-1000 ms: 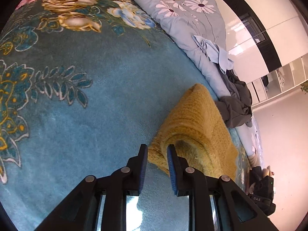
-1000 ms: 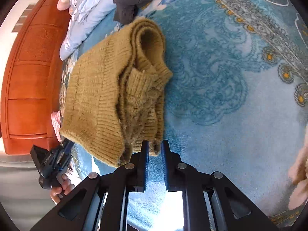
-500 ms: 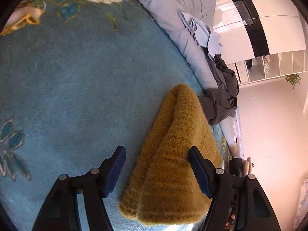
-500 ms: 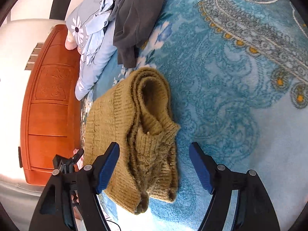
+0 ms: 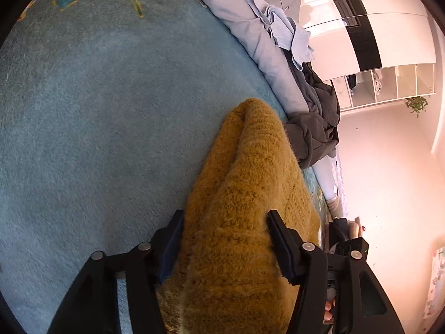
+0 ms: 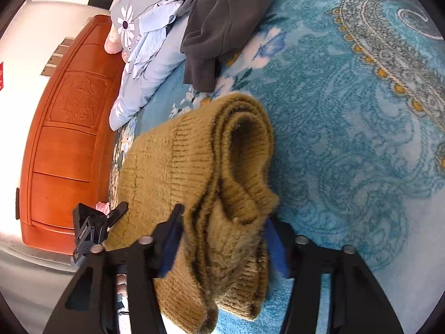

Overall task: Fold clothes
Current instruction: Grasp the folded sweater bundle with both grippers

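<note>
Mustard-yellow knitted sweater (image 5: 244, 222), already folded into a thick bundle, lies on the teal floral plush blanket (image 5: 97, 111) and fills the 6 o'clock sector of both wrist views. Left gripper (image 5: 225, 239) now straddles one end of the bundle, fingers spread wide with wool between them; a second ago they stood nearly together short of the knit, and half a second ago they had parted but were not yet over it. Right gripper (image 6: 222, 236) shows the same sequence at the opposite end, its blue-padded fingers (image 6: 169, 239) now spread to either side of the ribbed collar opening. Neither pair presses the fabric visibly, so the sweater is judged bracketed, not yet clamped. Assessment: both tools have advanced from release to a fresh two-ended grasp position, suggesting the fold is near complete and the bundle is about to be squeezed, lifted or shifted. Dark grey garment (image 6: 222, 27) and pale blue cloth (image 6: 155, 27) lie unfolded toward 12 o'clock on the light blue daisy-print quilt (image 6: 144, 78), apart from the sweater. Carved orange wooden headboard (image 6: 69, 139) stands at 9 o'clock in the right view.
</note>
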The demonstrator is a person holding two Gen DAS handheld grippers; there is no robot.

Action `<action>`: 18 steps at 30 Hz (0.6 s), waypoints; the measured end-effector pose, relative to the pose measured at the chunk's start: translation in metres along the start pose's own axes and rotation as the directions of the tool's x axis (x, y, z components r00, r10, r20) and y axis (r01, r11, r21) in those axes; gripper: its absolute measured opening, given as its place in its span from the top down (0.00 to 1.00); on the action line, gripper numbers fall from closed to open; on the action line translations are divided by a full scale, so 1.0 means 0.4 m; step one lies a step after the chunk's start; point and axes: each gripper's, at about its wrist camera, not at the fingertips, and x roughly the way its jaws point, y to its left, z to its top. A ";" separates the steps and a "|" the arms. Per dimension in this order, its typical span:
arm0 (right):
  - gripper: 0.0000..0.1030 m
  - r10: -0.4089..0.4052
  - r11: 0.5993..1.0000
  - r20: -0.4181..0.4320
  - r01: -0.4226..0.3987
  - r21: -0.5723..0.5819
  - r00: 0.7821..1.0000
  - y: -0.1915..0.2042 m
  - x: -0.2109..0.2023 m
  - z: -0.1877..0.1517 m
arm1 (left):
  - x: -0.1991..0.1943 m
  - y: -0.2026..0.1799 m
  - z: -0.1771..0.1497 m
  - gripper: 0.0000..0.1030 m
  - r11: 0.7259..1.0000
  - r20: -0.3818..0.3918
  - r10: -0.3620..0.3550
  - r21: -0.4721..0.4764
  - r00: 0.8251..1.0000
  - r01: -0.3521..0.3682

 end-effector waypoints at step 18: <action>0.46 0.021 0.996 -0.074 -0.027 -0.081 0.997 -0.035 0.003 0.116 | 0.021 -0.006 -0.080 0.38 0.997 -0.008 0.025 -0.067 1.000 -0.025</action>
